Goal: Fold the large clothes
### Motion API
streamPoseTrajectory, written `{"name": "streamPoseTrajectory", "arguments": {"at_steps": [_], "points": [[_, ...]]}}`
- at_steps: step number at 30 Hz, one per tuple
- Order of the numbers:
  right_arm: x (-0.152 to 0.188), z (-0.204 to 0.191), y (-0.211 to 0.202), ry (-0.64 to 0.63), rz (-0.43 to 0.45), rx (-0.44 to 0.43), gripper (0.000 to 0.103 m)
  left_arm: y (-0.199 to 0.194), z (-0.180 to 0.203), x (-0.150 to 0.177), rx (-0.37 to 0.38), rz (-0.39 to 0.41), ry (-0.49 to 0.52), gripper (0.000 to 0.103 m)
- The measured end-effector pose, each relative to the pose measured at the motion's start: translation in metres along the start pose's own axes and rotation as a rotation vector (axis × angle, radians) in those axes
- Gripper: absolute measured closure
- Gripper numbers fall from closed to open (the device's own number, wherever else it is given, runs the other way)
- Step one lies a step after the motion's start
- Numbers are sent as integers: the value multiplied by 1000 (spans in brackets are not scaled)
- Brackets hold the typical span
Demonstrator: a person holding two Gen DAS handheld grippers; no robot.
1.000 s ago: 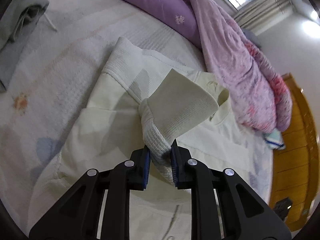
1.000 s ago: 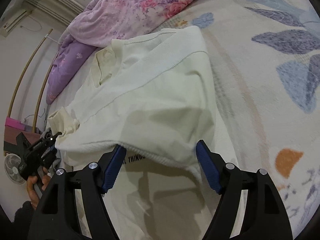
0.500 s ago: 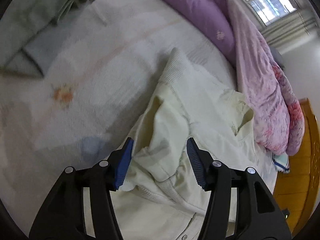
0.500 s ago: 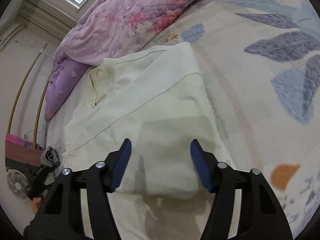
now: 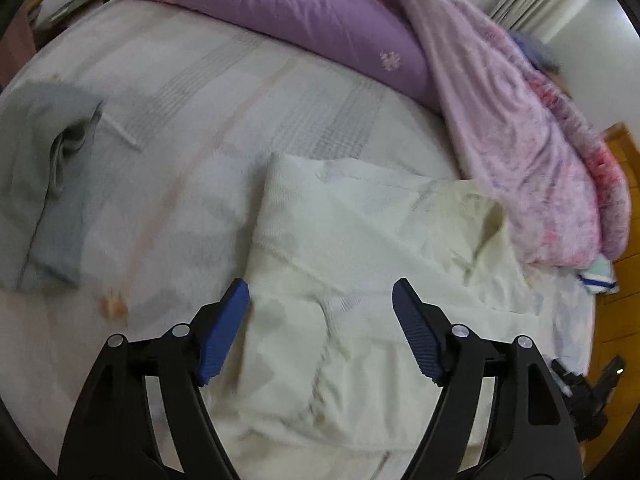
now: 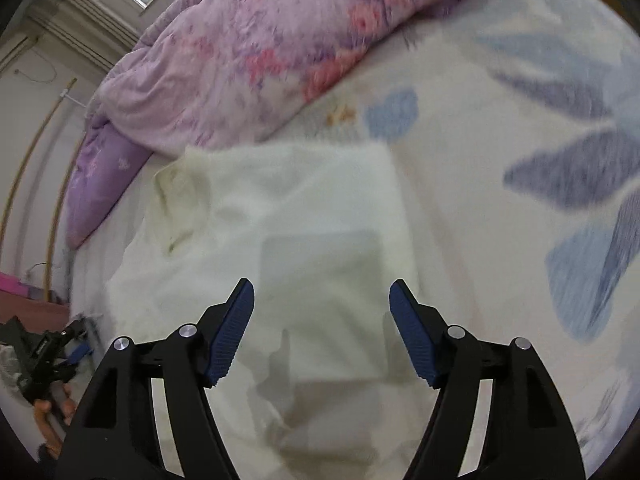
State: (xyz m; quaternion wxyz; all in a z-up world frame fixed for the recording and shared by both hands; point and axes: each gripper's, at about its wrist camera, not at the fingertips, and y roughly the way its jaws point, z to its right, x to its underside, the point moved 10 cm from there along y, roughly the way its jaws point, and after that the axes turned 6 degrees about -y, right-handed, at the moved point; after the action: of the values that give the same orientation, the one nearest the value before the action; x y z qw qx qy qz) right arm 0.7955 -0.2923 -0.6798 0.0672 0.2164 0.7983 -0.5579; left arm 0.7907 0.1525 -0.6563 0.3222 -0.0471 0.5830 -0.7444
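A cream knitted sweater (image 5: pixel 360 248) lies flat on the bed with both sleeves folded in over its body; it also shows in the right wrist view (image 6: pixel 304 240). Its collar (image 5: pixel 476 212) points toward the quilts. My left gripper (image 5: pixel 321 320) is open and empty just above the sweater's left side. My right gripper (image 6: pixel 322 320) is open and empty above the sweater's right side. The other gripper shows at the left edge of the right wrist view (image 6: pixel 44 356).
A grey folded garment (image 5: pixel 48 184) lies on the bed at the left. A purple quilt (image 5: pixel 304 12) and a pink floral quilt (image 6: pixel 280 32) are heaped along the far side. The sheet (image 6: pixel 540 168) has blue leaf prints. A wooden floor (image 5: pixel 616 280) shows at right.
My left gripper let go of the sleeve cuff, opened and drew back. My right gripper released the sweater's hem, which now lies flat, and drew back too.
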Motion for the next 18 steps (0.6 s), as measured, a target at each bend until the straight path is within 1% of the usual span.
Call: {"name": "streamPoseTrajectory", "arguments": {"at_steps": [2, 4, 5, 7, 10, 11, 13, 14, 15, 18], "points": [[-10, 6, 11, 18, 1, 13, 35, 19, -3, -9, -13, -43, 5, 25], [-18, 13, 29, 50, -15, 11, 35, 33, -12, -14, -34, -71, -6, 25], [-22, 18, 33, 57, -21, 19, 35, 40, -19, -18, -57, -79, -10, 25], [-26, 24, 46, 41, -32, 64, 35, 48, -27, -23, -81, -84, -4, 25], [-26, 31, 61, 46, -46, 76, 34, 62, -38, -31, -124, -89, 7, 24], [-25, 32, 67, 50, -54, 67, 34, 69, -43, -34, -140, -97, 5, 24], [-25, 34, 75, 58, -67, 54, 33, 81, -49, -36, -147, -129, -6, 23], [-27, 34, 78, 57, -65, 47, 30, 85, -51, -39, -154, -127, -11, 23], [-31, 32, 79, 50, -46, 32, 28, 88, -51, -42, -151, -121, -12, 23], [-43, 28, 84, 29, -35, 4, 28, 100, -46, -49, -135, -126, -2, 23]]}}
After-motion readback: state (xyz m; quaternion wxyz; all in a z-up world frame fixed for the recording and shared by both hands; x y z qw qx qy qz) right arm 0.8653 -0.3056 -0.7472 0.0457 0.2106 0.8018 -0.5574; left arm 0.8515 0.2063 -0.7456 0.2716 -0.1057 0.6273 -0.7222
